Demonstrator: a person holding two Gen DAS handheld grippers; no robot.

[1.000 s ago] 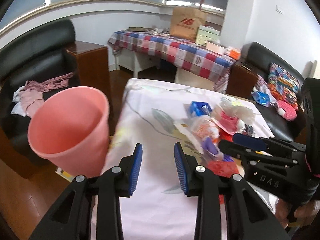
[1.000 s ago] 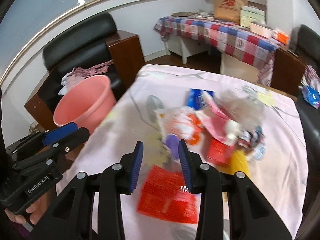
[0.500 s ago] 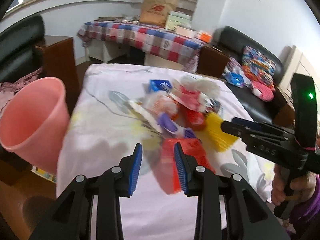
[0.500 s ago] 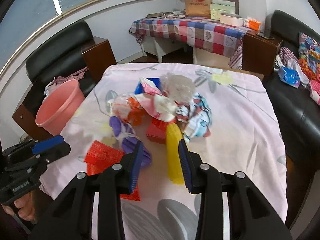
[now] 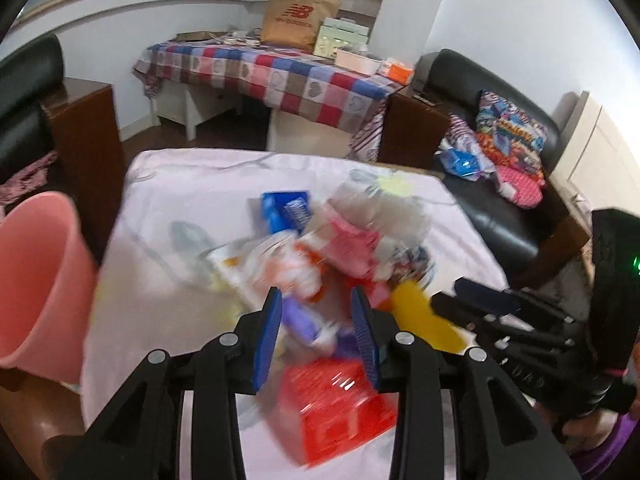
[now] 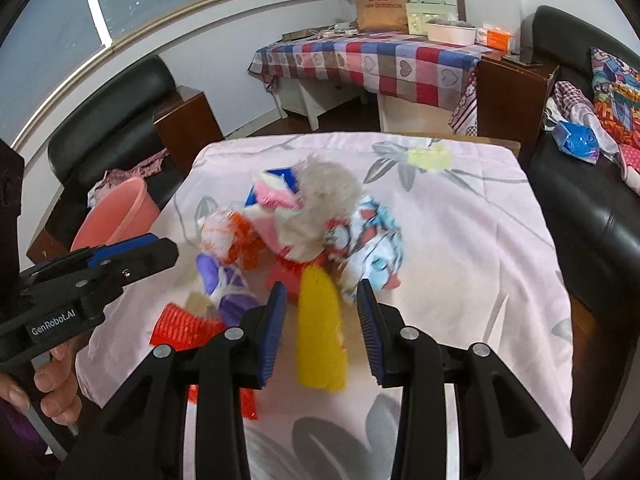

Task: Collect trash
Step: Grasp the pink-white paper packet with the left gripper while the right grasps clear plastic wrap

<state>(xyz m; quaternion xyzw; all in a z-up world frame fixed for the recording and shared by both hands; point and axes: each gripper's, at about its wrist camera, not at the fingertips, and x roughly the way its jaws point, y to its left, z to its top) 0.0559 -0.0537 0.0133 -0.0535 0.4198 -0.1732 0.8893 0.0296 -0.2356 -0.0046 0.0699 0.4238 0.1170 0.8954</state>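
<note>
Left gripper is hanging over the near side of the trash pile, jaws opening, nothing pinched. You just see the purple wrapper through the gap and the red mesh piece lying lower down toward the near edge of the table. The left view is pretty smeared, so don't trust fine detail there.

Right gripper sits with its jaws apart too, not clamped on anything. The yellow mesh sleeve lies on the cloth right between the pads, but they aren't pressing on it as far as I can tell.

The pile itself is heaped around the middle of the pink floral tablecloth, with a blue packet on its far side. The pink bin is off the table's left edge, tilted toward it, beside a black armchair.
</note>
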